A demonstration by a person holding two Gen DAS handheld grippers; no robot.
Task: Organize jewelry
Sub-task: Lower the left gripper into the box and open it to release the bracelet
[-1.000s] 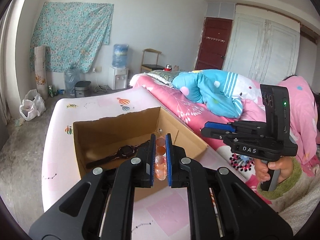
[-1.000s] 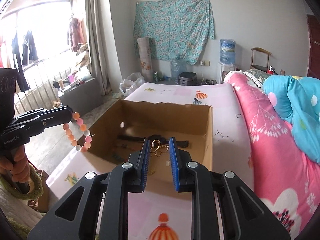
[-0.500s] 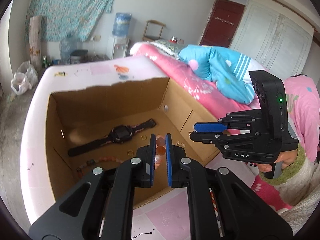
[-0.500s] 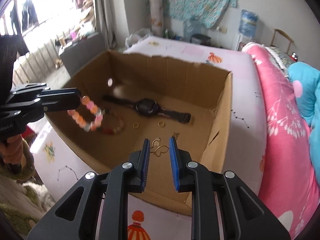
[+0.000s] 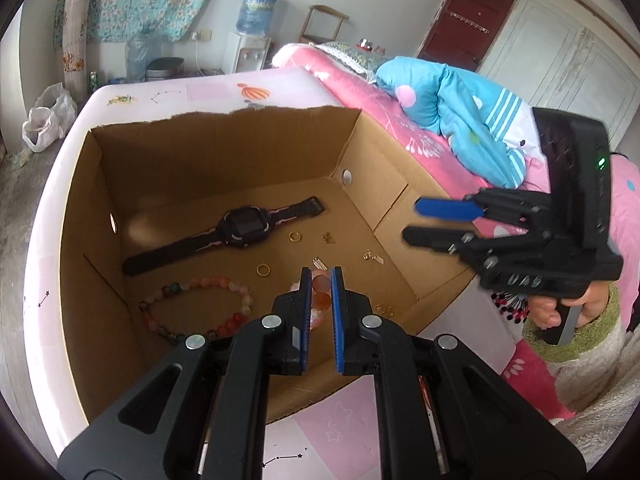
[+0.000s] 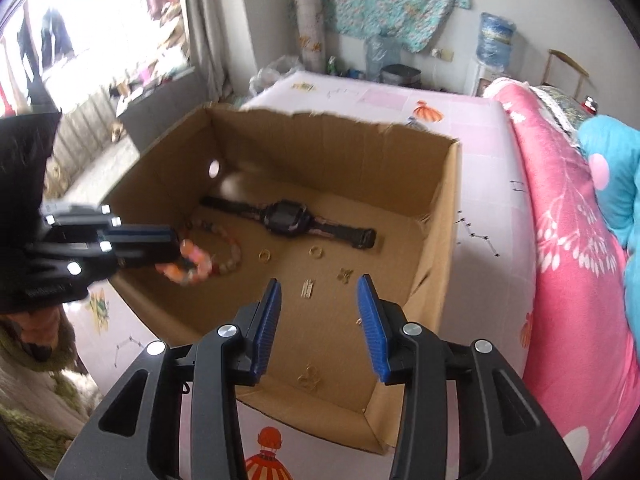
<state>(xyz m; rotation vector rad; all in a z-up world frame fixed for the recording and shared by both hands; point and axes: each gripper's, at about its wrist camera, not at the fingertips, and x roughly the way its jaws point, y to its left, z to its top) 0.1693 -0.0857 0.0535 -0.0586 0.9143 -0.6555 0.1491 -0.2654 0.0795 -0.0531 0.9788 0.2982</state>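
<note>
Left fingers (image 5: 320,284): I am pinching them nearly closed on the orange bead bracelet (image 5: 321,300), which is hanging just over the floor of the cardboard box (image 5: 224,152), near its front edge.
Right fingers (image 6: 318,312): I am holding them wide apart with nothing between them, hovering over the box's near right part, above the gold clasp (image 6: 308,376) lying on the cardboard.
Already in the box: the black watch (image 5: 240,228), a second bead bracelet (image 5: 200,308), two gold rings (image 5: 263,270), and several small earrings (image 5: 374,257) are lying scattered on the floor.
Drop risk: if I am opening the left fingers while tilted, the beads may be rolling onto the second bracelet and tangling with it.
Snag risk: the elastic may be catching on my ribbed blue pads and lifting back out as I am pulling away.
Scatter risk: a bracelet dropped from height may be knocking the rings and earrings about, since they look light and loose.
Box risk: the torn rim looks flimsy; brushing it with either tool may be shifting the box on the bed (image 5: 208,88).
Collision risk: both tools are working over one small opening, so they may be bumping.
</note>
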